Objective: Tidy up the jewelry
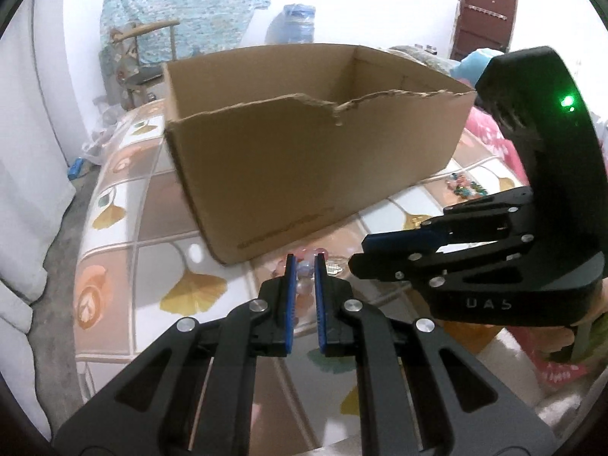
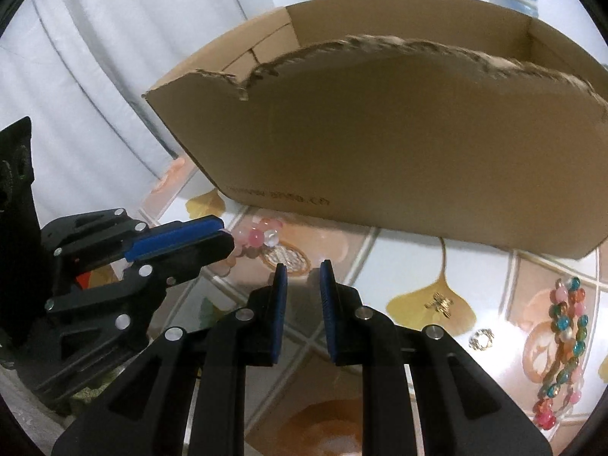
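The left hand-held gripper (image 2: 224, 237) is closed on a pink bead bracelet (image 2: 258, 236), its blue pads pinching the strand's near end just in front of the cardboard box (image 2: 380, 144). The right hand-held gripper (image 2: 303, 269) hangs beside it, jaws slightly apart with nothing between them. On the leaf-patterned bench (image 2: 410, 266), a multicoloured bead strand (image 2: 566, 345) lies to the right, with a gold charm (image 2: 440, 303) and a small ring (image 2: 480, 339) between.
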